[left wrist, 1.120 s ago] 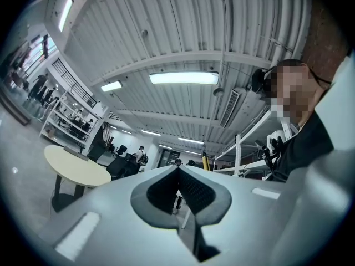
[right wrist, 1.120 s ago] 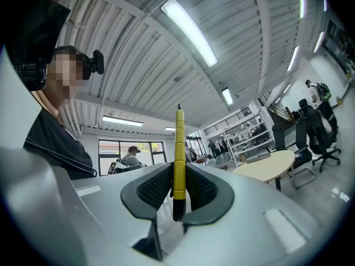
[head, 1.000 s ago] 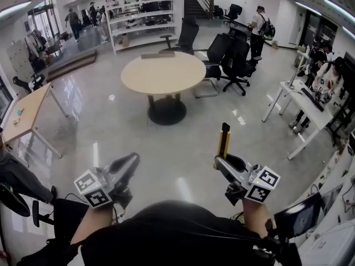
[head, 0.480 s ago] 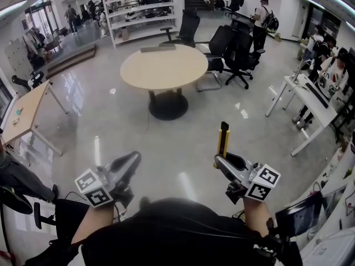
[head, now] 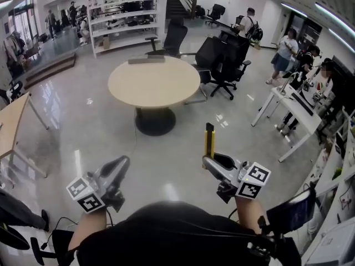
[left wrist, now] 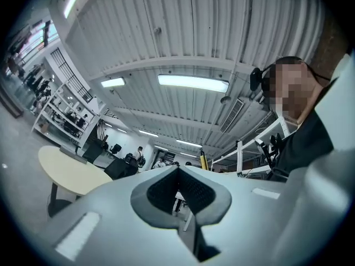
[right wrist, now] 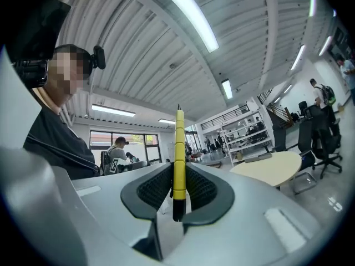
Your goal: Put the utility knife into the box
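Note:
A yellow and black utility knife [head: 209, 139] stands upright in my right gripper [head: 210, 160], which is shut on its lower end. In the right gripper view the knife [right wrist: 178, 148] rises straight between the ribbed pads [right wrist: 153, 189] of that gripper [right wrist: 178, 193]. My left gripper [head: 118, 165] hangs at the lower left, jaws together with nothing in them. The left gripper view shows that gripper [left wrist: 178, 188] shut, pads meeting. A round beige table [head: 153, 82] stands ahead. At its far edge lies a flat grey thing [head: 146, 60]; whether it is the box I cannot tell.
Black office chairs [head: 221, 60] stand to the right of the round table. White desks [head: 288, 107] with people around them are at the right. A wooden table [head: 10, 127] is at the left, white shelving [head: 119, 16] at the back. Glossy grey floor [head: 100, 132] lies between me and the table.
The whole view has swung: the round table and both grippers sit further left in the picture. The knife stays held upright in the right gripper.

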{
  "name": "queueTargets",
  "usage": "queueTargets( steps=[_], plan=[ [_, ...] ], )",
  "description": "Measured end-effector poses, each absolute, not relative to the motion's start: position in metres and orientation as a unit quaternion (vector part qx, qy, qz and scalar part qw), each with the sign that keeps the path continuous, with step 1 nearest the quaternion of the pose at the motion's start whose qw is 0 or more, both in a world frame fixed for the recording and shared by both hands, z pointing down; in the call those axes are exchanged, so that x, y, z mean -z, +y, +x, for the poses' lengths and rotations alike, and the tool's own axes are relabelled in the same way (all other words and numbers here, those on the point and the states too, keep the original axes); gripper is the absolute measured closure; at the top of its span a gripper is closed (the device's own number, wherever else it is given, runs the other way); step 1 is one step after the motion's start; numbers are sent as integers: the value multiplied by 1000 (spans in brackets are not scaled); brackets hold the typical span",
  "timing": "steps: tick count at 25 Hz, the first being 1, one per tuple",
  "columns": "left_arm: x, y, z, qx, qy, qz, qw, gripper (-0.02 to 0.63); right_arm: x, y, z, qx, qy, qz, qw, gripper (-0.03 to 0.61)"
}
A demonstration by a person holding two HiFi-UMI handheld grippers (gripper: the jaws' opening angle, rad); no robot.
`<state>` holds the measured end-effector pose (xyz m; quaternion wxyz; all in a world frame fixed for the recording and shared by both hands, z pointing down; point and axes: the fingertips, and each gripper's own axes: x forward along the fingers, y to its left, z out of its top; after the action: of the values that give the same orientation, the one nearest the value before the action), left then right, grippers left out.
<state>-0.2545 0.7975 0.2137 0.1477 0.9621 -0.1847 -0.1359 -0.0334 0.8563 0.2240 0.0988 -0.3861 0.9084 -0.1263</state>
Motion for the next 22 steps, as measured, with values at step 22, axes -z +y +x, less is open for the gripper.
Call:
queueTargets(
  steps=[22],
  plan=[
    [-230, 599, -347, 122, -225, 954, 156, 615, -225, 640, -120, 149, 917, -356, 104, 489]
  ],
)
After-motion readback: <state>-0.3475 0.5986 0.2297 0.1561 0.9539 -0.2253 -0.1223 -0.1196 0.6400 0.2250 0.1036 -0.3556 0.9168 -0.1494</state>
